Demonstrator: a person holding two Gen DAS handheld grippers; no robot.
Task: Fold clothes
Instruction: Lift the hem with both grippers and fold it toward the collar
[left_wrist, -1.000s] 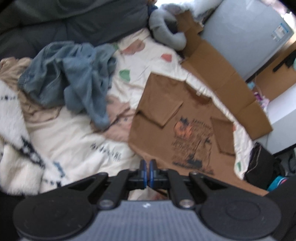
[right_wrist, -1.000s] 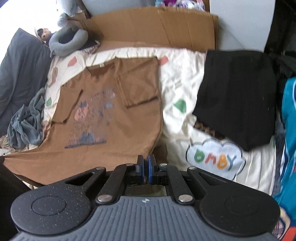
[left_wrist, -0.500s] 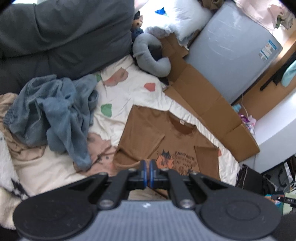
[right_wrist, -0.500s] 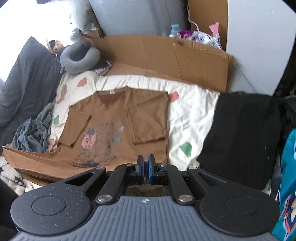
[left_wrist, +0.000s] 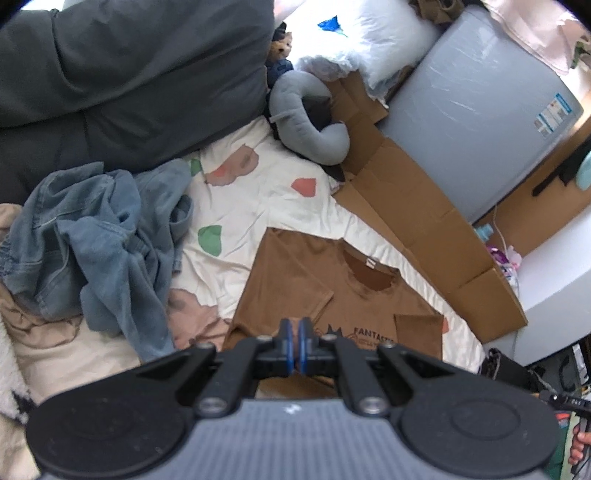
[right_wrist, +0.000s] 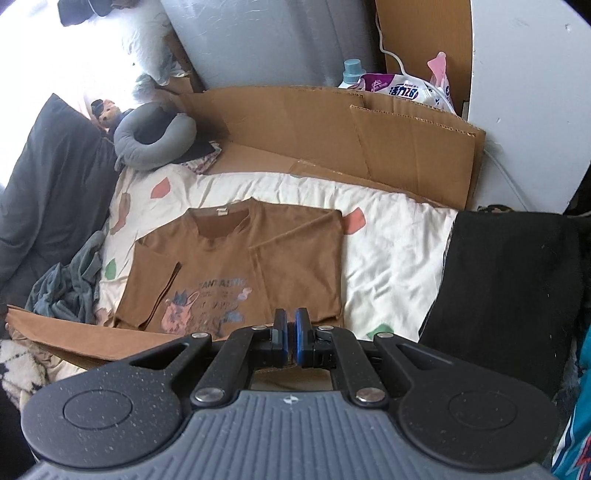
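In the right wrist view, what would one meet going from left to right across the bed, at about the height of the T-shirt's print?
Dark grey duvet → crumpled blue-grey garment → brown T-shirt → cream sheet → black garment.

hem of brown T-shirt (right_wrist: 236, 258) carried further toward collar | both tongs raised
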